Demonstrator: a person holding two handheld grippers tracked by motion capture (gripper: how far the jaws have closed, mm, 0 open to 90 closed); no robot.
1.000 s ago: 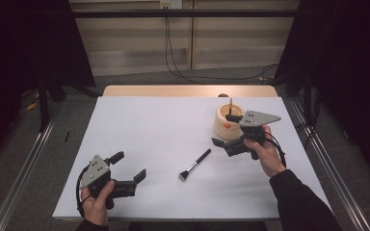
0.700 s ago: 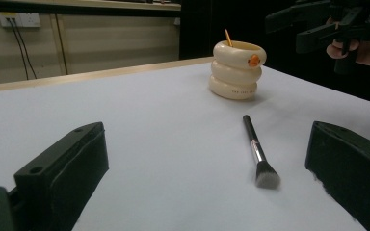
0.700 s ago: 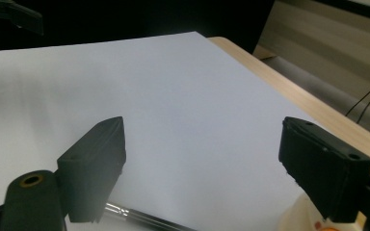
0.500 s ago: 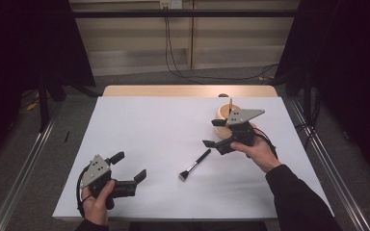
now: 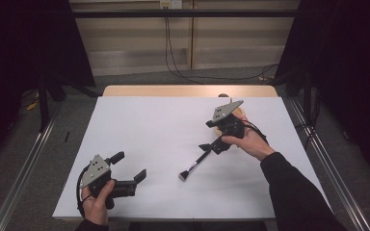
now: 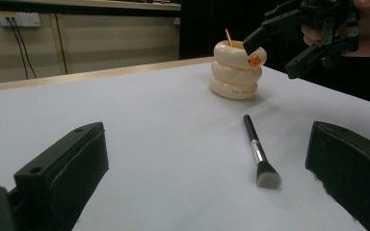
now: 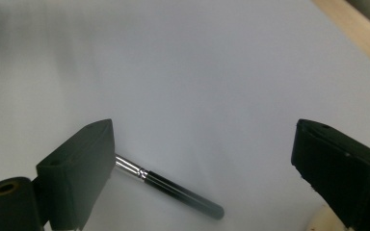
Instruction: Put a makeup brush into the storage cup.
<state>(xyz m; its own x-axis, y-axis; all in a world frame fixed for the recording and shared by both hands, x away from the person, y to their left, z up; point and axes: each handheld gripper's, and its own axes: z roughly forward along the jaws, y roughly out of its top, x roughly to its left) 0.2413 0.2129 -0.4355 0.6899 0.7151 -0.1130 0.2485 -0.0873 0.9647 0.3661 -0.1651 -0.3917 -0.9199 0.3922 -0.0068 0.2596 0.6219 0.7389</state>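
A black makeup brush (image 5: 195, 163) lies on the white table (image 5: 144, 125), bristles toward the near side. My right gripper (image 5: 207, 135) hovers open just above the brush's handle end. In the right gripper view the handle (image 7: 173, 190) lies low between the jaws, closer to the left one, with the right gripper (image 7: 204, 132) wide open. A cream ringed holder (image 6: 235, 72) stands upright with an orange stick (image 6: 228, 37) in it, just behind the right gripper (image 6: 274, 55). My left gripper (image 5: 130, 166) rests open at the near left, empty; its own view faces the brush (image 6: 257, 149).
A wooden strip (image 5: 188, 90) runs along the table's far edge. Metal rails (image 5: 24, 159) flank the table on both sides. Cables hang down the back wall. The holder's rim (image 7: 318, 222) peeks in at the right gripper view's lower right.
My right gripper has moved left and down from beside the holder to just over the brush handle, staying open. The left gripper and the brush have not moved.
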